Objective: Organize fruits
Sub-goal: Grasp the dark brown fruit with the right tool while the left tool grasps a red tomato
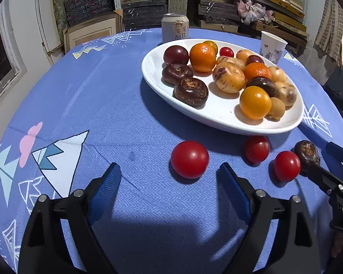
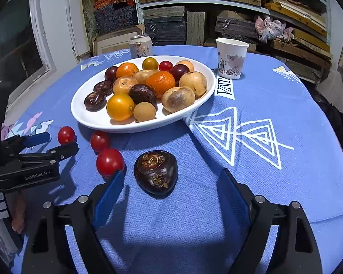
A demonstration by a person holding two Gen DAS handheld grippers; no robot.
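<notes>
A white oval plate point(image 1: 153, 77) point(image 2: 84, 116) holds several fruits: oranges, yellow and red tomatoes, brown water chestnuts, pale round fruits. Three red tomatoes lie on the blue cloth in front of it. My left gripper point(image 1: 169, 173) is open just short of the nearest red tomato point(image 1: 189, 159), which also shows in the right wrist view point(image 2: 66, 134). My right gripper point(image 2: 170, 180) is open with a dark water chestnut point(image 2: 156, 173) point(image 1: 306, 151) between its fingertips, untouched. Another red tomato point(image 2: 109, 162) lies by its left finger.
A drink can point(image 1: 175, 27) point(image 2: 141, 45) and a paper cup point(image 1: 272, 46) point(image 2: 231, 58) stand behind the plate. The round table's blue patterned cloth point(image 1: 103, 96) falls away at the edges. Shelves of stacked boxes fill the background.
</notes>
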